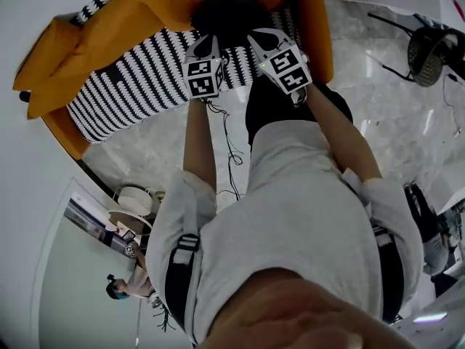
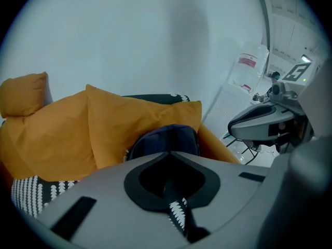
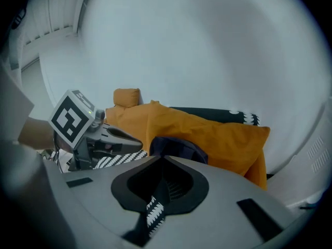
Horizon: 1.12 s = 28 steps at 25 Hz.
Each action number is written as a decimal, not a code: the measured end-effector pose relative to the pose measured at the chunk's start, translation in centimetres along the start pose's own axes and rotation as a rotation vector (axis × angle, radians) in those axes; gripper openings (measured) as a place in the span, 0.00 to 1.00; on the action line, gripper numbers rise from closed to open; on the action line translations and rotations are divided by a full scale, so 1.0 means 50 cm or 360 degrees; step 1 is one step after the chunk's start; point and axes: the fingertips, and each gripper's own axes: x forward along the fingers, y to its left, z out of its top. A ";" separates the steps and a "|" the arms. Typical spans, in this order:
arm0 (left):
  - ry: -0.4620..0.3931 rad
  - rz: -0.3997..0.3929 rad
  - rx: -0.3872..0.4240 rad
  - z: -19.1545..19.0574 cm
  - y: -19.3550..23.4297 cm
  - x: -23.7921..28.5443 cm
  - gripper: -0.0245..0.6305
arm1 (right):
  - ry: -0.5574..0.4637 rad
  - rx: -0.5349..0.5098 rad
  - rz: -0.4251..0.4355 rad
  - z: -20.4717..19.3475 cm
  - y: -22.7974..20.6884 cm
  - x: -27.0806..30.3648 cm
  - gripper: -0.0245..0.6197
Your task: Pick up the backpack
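Observation:
A dark navy backpack [image 1: 227, 14] sits on the sofa's black-and-white striped seat [image 1: 138, 86], leaning against orange cushions [image 1: 109, 27]. In the head view both grippers are held side by side just in front of it, pointing at it. My left gripper [image 1: 207, 42] and my right gripper [image 1: 260, 36] are both shut and hold nothing. In the left gripper view the backpack [image 2: 165, 139] shows just beyond the closed jaw tips [image 2: 168, 153], apart from them. The right gripper view shows the backpack [image 3: 179, 147] likewise beyond its closed tips [image 3: 163, 157].
The sofa stands against a white wall, with orange arms [image 1: 320, 27] at both ends. Dark cables [image 1: 231, 151] lie on the marble floor in front. A black chair [image 1: 429, 49] stands at the right. Another person [image 1: 123, 288] is at the lower left.

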 end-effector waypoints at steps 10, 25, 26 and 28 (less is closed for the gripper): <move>0.0050 -0.0099 -0.0066 -0.036 0.043 0.053 0.06 | 0.0093 0.0086 -0.0054 -0.053 -0.045 0.078 0.10; 0.0124 -0.0231 0.0172 -0.067 0.075 0.124 0.32 | 0.0176 0.0155 -0.0012 -0.092 -0.095 0.142 0.31; 0.0135 -0.0236 0.0187 -0.072 0.076 0.132 0.34 | 0.0187 0.0177 -0.0005 -0.097 -0.097 0.146 0.33; 0.0154 -0.0251 0.0216 -0.076 0.074 0.146 0.36 | 0.0196 0.0223 0.0009 -0.106 -0.103 0.158 0.35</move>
